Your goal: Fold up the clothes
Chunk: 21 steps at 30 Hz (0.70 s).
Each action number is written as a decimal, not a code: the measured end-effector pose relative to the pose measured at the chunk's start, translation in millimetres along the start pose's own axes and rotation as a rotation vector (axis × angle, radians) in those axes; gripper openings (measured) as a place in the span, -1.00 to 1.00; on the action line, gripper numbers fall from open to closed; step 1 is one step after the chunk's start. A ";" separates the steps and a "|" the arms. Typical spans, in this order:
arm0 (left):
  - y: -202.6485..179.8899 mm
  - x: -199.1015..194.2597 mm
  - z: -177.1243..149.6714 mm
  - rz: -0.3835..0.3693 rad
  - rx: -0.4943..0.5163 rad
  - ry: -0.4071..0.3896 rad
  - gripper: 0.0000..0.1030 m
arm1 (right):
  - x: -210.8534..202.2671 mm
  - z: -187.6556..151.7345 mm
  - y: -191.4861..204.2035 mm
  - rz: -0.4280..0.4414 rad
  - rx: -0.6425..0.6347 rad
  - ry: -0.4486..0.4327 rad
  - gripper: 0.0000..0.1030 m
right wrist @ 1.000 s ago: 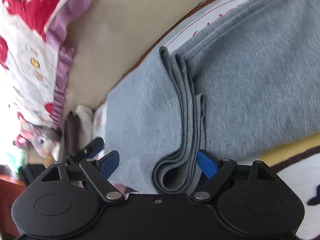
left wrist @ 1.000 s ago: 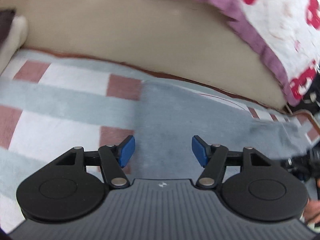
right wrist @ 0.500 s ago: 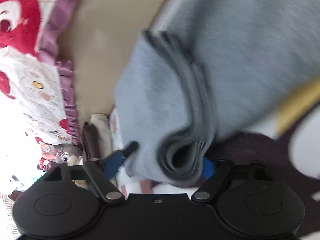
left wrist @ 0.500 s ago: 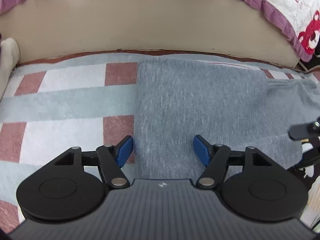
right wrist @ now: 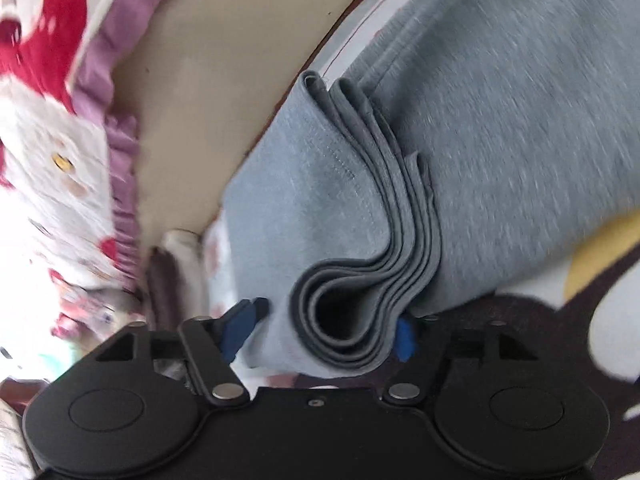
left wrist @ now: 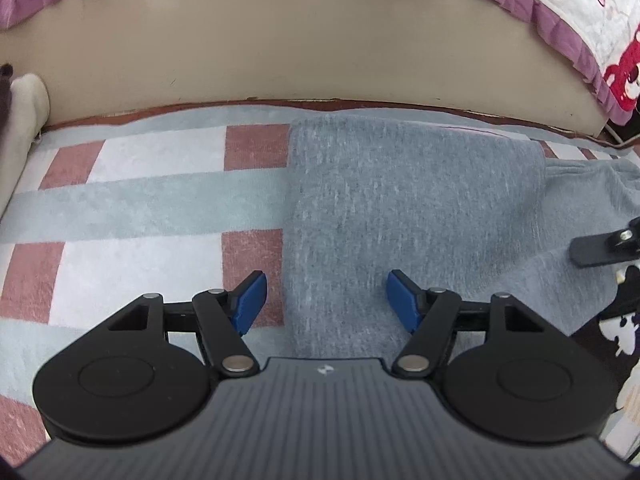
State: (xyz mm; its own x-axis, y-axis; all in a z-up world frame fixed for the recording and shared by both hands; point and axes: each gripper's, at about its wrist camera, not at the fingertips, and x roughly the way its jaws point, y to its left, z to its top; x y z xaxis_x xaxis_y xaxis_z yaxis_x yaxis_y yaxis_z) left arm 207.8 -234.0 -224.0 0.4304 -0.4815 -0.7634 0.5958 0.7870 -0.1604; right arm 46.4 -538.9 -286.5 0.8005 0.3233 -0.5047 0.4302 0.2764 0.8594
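Grey fleece garment (left wrist: 408,208), soft and floppy, bunches in 4 layers between the right gripper (right wrist: 324,332)'s just-widened jaws; left gripper (left wrist: 324,300) gapes empty. Best grasped at hems.

The grey garment (left wrist: 400,216) lies folded flat on the checked rug, layered edges (right wrist: 360,300) curling.

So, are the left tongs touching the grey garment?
Cannot tell. Left wrist view: open tongs over the garment; left pad clear of its edge, right pad overlaps it, height unclear.

One grey garment (left wrist: 400,208), one checked rug (left wrist: 132,200), two tools, one quilt (left wrist: 580,12)
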 end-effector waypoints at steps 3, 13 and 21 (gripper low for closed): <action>3.6 0.7 0.9 -0.015 -0.024 0.003 0.29 | -3.4 8.2 -2.1 0.011 0.039 -0.035 0.58; 5.5 -14.2 3.2 -0.049 -0.038 -0.089 0.29 | 24.0 22.1 6.5 0.020 0.088 -0.053 -0.27; 2.9 -44.9 6.4 -0.111 -0.040 -0.272 0.28 | -14.9 15.5 123.5 0.024 -0.541 -0.179 -0.67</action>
State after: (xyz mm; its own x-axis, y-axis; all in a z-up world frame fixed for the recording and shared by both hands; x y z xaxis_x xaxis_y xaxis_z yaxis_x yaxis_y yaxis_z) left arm 194.5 -212.6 -186.2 0.5333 -0.6471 -0.5448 0.6246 0.7356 -0.2623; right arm 94.1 -523.7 -171.6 0.8858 0.1902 -0.4233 0.1734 0.7104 0.6821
